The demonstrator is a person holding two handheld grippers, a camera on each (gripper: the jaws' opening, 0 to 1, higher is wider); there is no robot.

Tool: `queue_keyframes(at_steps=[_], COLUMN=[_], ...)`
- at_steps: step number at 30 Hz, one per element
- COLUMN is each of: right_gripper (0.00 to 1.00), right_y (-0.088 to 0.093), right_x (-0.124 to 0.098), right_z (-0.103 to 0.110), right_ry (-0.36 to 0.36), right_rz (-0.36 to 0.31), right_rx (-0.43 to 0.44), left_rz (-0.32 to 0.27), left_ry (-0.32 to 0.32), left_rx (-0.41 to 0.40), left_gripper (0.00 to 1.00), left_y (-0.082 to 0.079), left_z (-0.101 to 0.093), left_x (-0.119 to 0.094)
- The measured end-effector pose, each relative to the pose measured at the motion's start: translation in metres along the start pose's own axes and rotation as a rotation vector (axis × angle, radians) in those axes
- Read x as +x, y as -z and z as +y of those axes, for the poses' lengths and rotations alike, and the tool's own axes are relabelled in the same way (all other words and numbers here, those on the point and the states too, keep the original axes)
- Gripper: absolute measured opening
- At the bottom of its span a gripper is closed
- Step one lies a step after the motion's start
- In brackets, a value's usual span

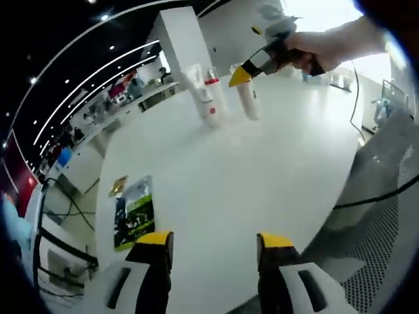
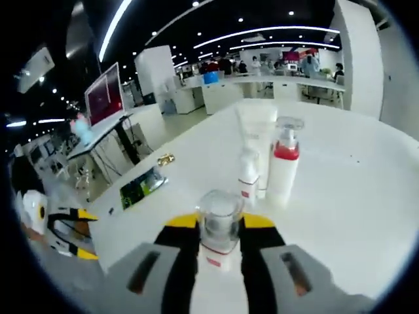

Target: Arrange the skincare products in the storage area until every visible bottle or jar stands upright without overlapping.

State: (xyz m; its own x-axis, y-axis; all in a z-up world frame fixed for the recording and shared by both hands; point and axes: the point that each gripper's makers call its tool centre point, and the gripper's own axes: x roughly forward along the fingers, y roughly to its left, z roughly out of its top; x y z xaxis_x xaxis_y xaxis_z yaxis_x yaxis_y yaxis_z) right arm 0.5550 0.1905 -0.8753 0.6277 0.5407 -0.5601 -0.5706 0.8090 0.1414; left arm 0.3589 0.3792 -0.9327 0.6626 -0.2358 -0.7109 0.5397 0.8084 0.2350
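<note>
The right tool (image 2: 219,245) clenches the slim white clear-capped bottle (image 2: 218,229) mid-body, likely light, rigid, slippery; the left tool (image 1: 213,245) stands released.

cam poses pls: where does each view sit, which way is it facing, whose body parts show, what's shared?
Left gripper view: rides the left tool, low over the white round table, facing the upright white bottles; the person's hand shows holding the right tool.
Right gripper view: rides the right tool, closed on a clear-capped white bottle, facing the bottle cluster and hall; the left tool shows low left.
Shared: table, bottle cluster, green leaflet.
</note>
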Motion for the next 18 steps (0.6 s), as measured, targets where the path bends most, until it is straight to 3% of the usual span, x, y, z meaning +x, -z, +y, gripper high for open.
queue_keyframes(at_steps=[4, 7, 10, 18], right_gripper=[0.24, 0.24, 0.24, 0.24], right_y=[-0.002, -0.010, -0.021, -0.020], right_x=[0.011, 0.021, 0.030, 0.044], right_z=[-0.017, -0.029, -0.042, -0.048], right_ry=[0.055, 0.094, 0.142, 0.184], right_rz=[-0.011, -0.052, -0.106, -0.119], right_rx=[0.010, -0.007, -0.027, -0.041], left_rz=[-0.002, 0.023, 0.012, 0.027], left_ry=[0.018, 0.022, 0.023, 0.025], left_rx=[-0.014, -0.042, -0.036, -0.040], left_gripper=[0.40, 0.40, 0.40, 0.40], left_y=[0.001, 0.006, 0.005, 0.009], left_z=[-0.003, -0.002, -0.003, -0.002], left_x=[-0.001, 0.001, 0.000, 0.002])
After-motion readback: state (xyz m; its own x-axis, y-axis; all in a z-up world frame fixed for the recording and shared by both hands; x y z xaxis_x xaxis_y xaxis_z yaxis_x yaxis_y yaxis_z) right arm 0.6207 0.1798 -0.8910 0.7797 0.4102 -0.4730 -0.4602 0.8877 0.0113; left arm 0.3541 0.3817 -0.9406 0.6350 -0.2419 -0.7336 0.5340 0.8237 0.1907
